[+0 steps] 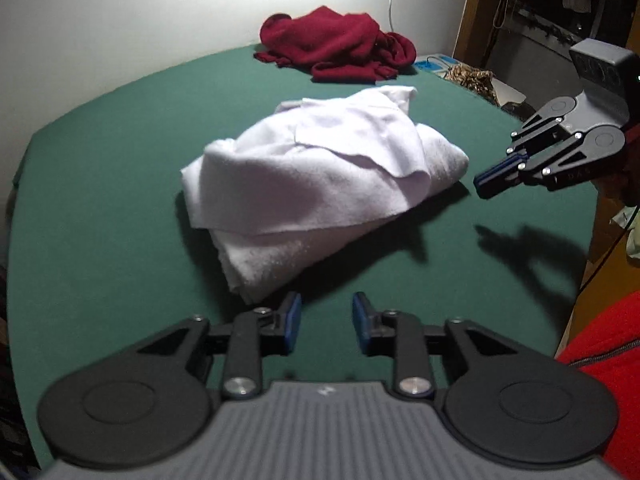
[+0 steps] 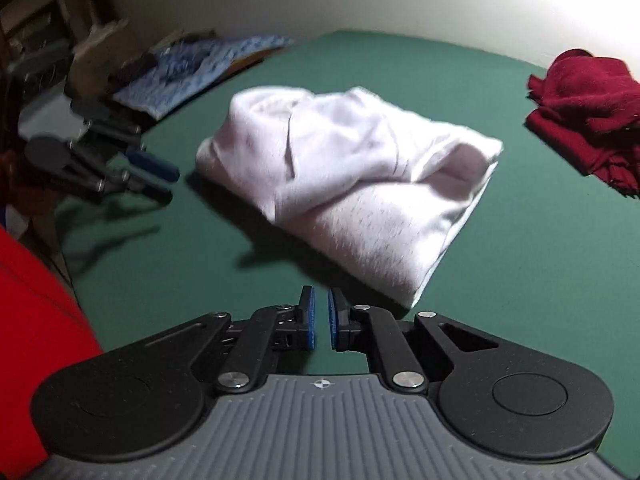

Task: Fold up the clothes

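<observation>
Left tool parted and empty, right tool nearly closed, empty

The left gripper was smeared by blur at the frame's left. The red sleeve and dark red garment were cut by the edges.

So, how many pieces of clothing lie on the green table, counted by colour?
White: 1, the folded white garment in the middle.
Dark red: 1, the crumpled red garment at the far edge.
Total: 2 on the green table.
</observation>
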